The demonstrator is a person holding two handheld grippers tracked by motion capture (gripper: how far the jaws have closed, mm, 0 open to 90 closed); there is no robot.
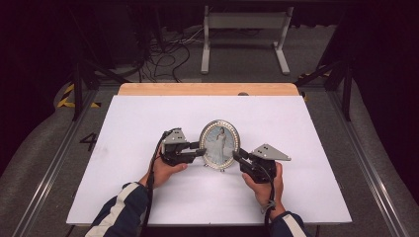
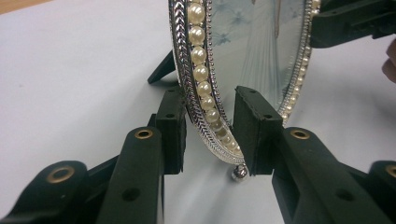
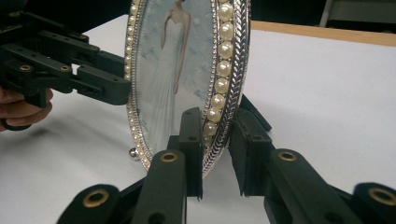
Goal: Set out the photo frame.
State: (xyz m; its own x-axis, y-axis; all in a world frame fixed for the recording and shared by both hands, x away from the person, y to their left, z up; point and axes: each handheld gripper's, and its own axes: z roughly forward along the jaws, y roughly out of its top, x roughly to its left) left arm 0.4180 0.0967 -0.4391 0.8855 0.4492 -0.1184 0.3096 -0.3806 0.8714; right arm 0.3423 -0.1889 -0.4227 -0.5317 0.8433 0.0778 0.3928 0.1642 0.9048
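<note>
- Silver metal and a ring of pearl beads make up the oval picture frame (image 1: 220,144), which stands upright near the middle of the white tabletop (image 1: 148,123), somewhat toward the near edge.
- Hidden or cut off: the frame's top is cropped out of both gripper views, its back cannot be seen from above, and only a dark strut (image 2: 162,69) of its rear stand peeks out behind the rim.
- The photo inside shows a figure in a long white gown against pale blue; fine detail is blurred in the high view.
- A small silver ball foot (image 2: 240,172) sits under the frame's lower rim, touching the tabletop.
- The left gripper (image 1: 200,148) has its jaws on either side of the frame's left rim, one in front and one behind; narrow gaps show beside the rim in the left gripper view, so a firm pinch cannot be confirmed.
- The right gripper (image 1: 237,156) likewise straddles the right rim; its front jaw lies against the beaded face, while the rear jaw stands slightly apart from the back.
- Each hand (image 1: 165,172) wraps its tool from below; striped sleeves enter at the tabletop's near edge.
- A bare wooden strip (image 1: 207,89) runs along the tabletop's far edge.
</note>
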